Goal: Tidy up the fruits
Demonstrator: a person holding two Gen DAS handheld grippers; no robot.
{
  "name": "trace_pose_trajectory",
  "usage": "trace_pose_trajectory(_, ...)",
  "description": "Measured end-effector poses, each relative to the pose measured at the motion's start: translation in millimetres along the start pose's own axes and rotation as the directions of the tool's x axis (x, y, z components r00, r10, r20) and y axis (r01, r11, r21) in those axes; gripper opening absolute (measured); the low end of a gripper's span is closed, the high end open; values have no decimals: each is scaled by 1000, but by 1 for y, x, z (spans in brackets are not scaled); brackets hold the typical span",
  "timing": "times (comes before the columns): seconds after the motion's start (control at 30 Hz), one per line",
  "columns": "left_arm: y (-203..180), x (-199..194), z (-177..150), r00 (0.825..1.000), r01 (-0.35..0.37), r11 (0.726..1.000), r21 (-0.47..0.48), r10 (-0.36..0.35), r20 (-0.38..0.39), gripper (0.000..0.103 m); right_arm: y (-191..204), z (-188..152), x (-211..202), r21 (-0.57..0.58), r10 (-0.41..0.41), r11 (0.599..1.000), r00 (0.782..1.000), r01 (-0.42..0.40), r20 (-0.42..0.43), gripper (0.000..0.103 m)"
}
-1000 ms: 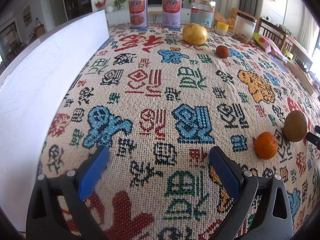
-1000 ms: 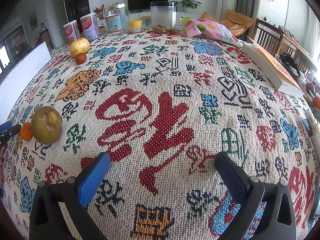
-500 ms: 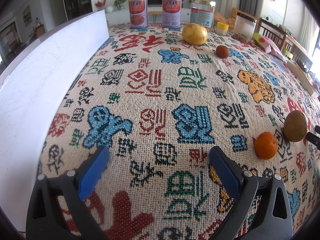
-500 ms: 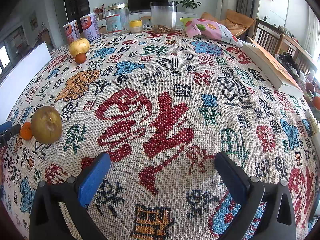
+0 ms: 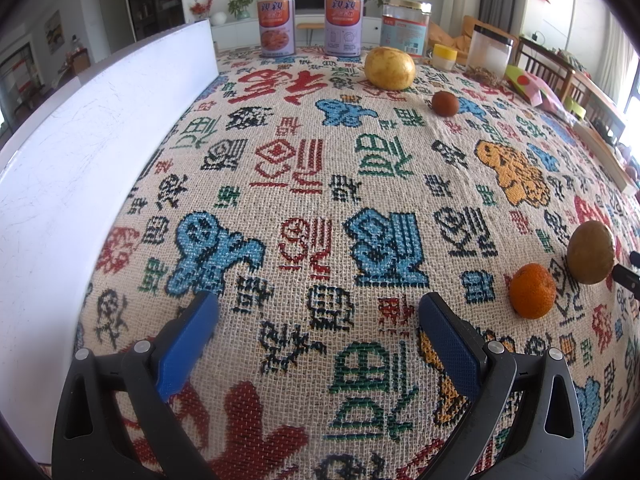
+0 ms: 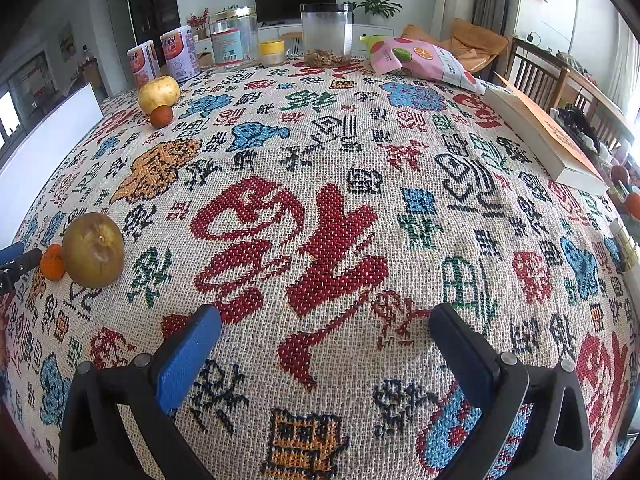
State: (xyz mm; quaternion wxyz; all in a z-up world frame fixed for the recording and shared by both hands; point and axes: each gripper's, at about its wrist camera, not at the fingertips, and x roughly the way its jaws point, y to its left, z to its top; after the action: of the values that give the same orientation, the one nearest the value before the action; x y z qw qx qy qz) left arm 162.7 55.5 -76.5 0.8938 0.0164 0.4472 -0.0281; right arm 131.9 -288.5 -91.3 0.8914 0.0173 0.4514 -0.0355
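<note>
Both grippers hover low over the patterned woven tablecloth [image 5: 304, 184] with nothing between their blue pads. On the left gripper [image 5: 318, 320] the jaws stand wide apart and empty, close above the cloth; whether they touch it I cannot tell. On the right gripper [image 6: 326, 332] the jaws are equally spread, also empty.

Four fruits lie on the cloth in two pairs. Nearest are a small orange mandarin [image 5: 532, 290] and, just beside it, a brownish-green round fruit [image 5: 591, 251], possibly a russet pear. They sit to the right of the left gripper and, in the right wrist view, far left of the right gripper. Well apart, toward the far edge, a large yellow fruit [image 5: 389, 68] rests near a small reddish-brown one [image 5: 445, 103], in front of two tins [image 5: 276, 26] and a jar [image 5: 406, 26]. A white board [image 5: 80, 152] stands along the left side.

No fruit is yet taken, so the task seems to be at its start. The mandarin looks the easiest first pick for the left gripper: swing right, centre the open jaws around its widest part, come down level so a finger does not nudge the neighbouring fruit, and close gently, since round fruit rolls and bruises. Where the fruits should be gathered is not evident.
</note>
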Motion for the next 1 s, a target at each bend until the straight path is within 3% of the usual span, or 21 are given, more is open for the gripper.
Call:
trace_pose_trajectory(0.17,1,-2,-1,1000,18,1000,-2,-18,5,101,0,0,0,1,0,1000,1000,0,0,103)
trace_pose_trajectory(0.23,0,-13,-6,994,107,994,11,-107,26,99,0,0,0,1,1,1000,1000,-1,0,103)
trace_pose_trajectory(0.3,-10,-30,-14,969,236,971,23,-237,70,100,0,0,0,1,1,1000,1000,-1,0,103)
trace_pose_trajectory(0.37,-35,-40,-16,953,285,954,92,-292,78,100,0,0,0,1,1,1000,1000,-1,0,103)
trace_pose_trajectory(0.47,-78,-32,-12,967,238,944,230,-253,36,100,0,0,0,2,1,1000,1000,-1,0,103)
trace_pose_trajectory(0.57,-93,-17,-7,975,212,951,224,-221,18,97,0,0,0,2,2,1000,1000,-2,1,103)
trace_pose_trajectory(0.63,-98,-12,-4,977,209,954,214,-214,2,70,0,0,0,3,2,1000,1000,-2,1,103)
trace_pose_trajectory(0.67,-99,-13,-4,980,190,956,224,-198,16,68,0,0,0,2,2,1000,1000,-2,1,103)
trace_pose_trajectory(0.73,-99,-17,-5,970,230,946,230,-240,19,37,0,0,0,2,1,1000,1000,-1,0,103)
trace_pose_trajectory(0.77,-97,-18,-5,969,233,946,226,-246,29,29,0,0,0,2,2,1000,1000,-2,0,103)
trace_pose_trajectory(0.9,-70,-25,-2,968,238,960,147,-248,49,29,-1,0,0,3,3,1000,1000,-3,1,103)
trace_pose_trajectory(1.0,-41,-31,3,975,204,973,104,-212,69,29,0,0,1,4,3,1000,1000,-4,1,103)
